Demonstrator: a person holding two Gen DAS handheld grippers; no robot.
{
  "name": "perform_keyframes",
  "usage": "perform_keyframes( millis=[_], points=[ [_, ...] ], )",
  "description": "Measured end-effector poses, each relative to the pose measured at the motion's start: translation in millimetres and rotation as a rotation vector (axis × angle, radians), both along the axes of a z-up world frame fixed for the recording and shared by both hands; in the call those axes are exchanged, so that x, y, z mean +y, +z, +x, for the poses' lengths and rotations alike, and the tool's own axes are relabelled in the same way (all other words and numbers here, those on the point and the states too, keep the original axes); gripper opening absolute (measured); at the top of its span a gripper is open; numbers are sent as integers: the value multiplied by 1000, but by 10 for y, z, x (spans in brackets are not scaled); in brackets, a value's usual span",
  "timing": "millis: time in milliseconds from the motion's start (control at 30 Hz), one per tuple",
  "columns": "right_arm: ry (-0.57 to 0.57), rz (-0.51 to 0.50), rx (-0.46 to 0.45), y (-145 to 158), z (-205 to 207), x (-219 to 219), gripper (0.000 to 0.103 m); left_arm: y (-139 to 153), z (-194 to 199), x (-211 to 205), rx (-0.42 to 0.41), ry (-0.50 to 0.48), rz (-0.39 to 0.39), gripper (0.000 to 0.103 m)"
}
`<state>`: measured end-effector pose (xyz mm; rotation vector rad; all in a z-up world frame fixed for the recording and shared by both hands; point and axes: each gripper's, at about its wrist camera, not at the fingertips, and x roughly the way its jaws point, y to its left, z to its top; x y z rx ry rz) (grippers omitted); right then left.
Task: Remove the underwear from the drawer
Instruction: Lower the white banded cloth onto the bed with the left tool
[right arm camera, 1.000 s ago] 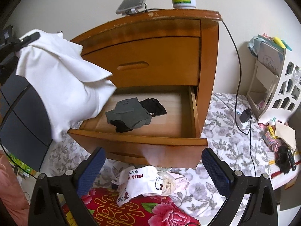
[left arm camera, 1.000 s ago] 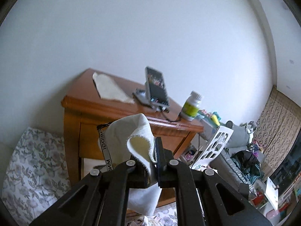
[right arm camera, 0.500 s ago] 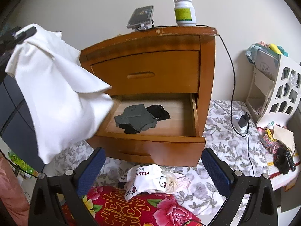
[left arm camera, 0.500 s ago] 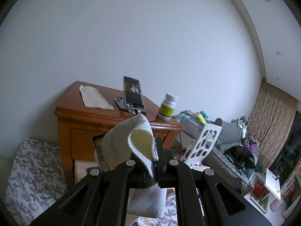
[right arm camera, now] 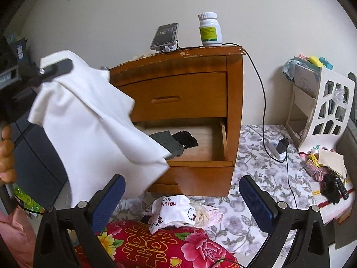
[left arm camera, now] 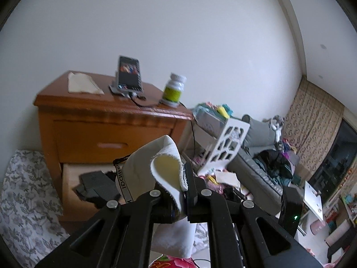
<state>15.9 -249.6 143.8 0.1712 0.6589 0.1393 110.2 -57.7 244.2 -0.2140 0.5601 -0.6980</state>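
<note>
The left gripper (left arm camera: 185, 192) is clamped tight on a fold of white underwear (right arm camera: 96, 120), the cloth bunched between its black fingers and hanging clear of the open drawer (right arm camera: 200, 156), out in front of the wooden nightstand's (right arm camera: 178, 89) left front corner. The right gripper (right arm camera: 181, 203) stands wide with nothing between its blue pads (right arm camera: 256, 201), poised low in front of the nightstand. The garment drapes in soft folds below the grip, which suggests a light, limp fabric that will sag and swing rather than hold a shape; a pinch on a doubled edge or the printed waistband (left arm camera: 121, 181) looks the surest hold, since a single thin layer could slide out. In the drawer, a grey piece (right arm camera: 166, 141) and a black piece (right arm camera: 185, 139) lie crumpled together towards the middle of the wooden bottom, likely just as soft and best taken at a raised wrinkle. A phone (right arm camera: 165, 36) on a stand and a white pill bottle (right arm camera: 209, 30) sit along the nightstand top's front edge. On the floor before the nightstand, a white cartoon-print garment (right arm camera: 176, 212) rests against a red floral cushion (right arm camera: 160, 245).
</note>
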Motion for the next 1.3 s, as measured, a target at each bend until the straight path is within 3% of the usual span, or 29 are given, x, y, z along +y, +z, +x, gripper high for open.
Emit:
perform_keyframes(
  millis=[267,600,700,1300],
  points=[
    [-11,2,1,-12,-30,-26,103,-357,147,-261,78,-68,37,6],
    [-7,-2,39,-123,64,-16,103,-1439,488,-343,391,-63,31,6],
    [-8,-1,52,-162,103,-25,103,-1662,497,-302,446,-43,32,7],
    [28,-14,105,-310,237,95,103,-2463,591,-98,641,82,127,9]
  ],
)
